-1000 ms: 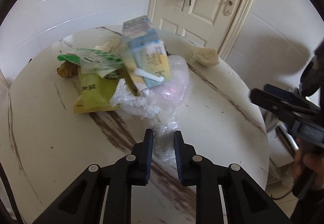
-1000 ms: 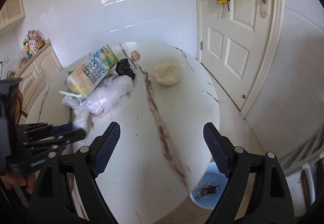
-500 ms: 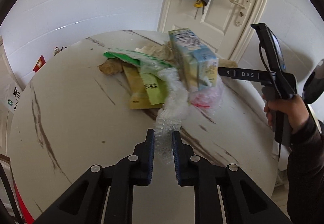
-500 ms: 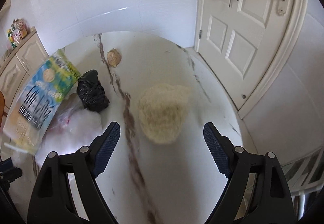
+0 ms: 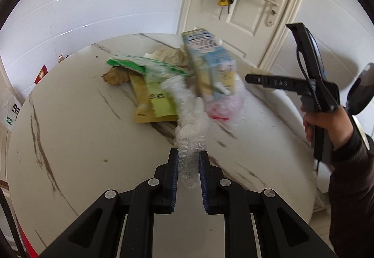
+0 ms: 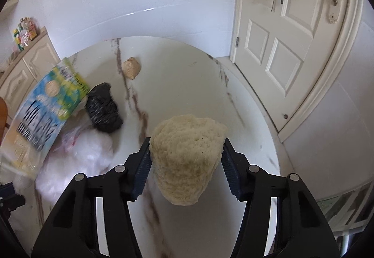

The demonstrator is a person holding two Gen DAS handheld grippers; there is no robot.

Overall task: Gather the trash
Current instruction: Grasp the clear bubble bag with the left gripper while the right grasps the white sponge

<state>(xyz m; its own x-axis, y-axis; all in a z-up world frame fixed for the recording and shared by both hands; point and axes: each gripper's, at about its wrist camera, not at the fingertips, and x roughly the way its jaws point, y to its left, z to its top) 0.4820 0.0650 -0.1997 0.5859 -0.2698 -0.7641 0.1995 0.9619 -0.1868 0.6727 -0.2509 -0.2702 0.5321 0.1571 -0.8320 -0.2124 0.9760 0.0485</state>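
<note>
My left gripper (image 5: pixel 188 155) is shut on the twisted end of a clear plastic bag (image 5: pixel 190 122) that stretches up to the trash pile. A blue and yellow drink carton (image 5: pixel 210 64) leans blurred on that pile. In the right wrist view, a beige spongy lump (image 6: pixel 187 141) sits between the jaws of my right gripper (image 6: pixel 185 150). The jaws are closing, and both pads touch the lump's sides. The same carton (image 6: pixel 46 104) and white plastic (image 6: pixel 77 153) lie to the left on the round marble table (image 6: pixel 187 66).
Green snack wrappers (image 5: pixel 152 94) and a brown crumpled scrap (image 5: pixel 115 75) lie in the pile. A black bag (image 6: pixel 102 108) and a small tan ball (image 6: pixel 132 68) rest further back. A white door (image 6: pixel 292 36) stands to the right. A person's hand (image 5: pixel 325 122) holds the right tool.
The right gripper came in over the beige lump and its jaws narrowed onto it. The left gripper drew the plastic bag back, and the carton tipped and shifted with the pile.
</note>
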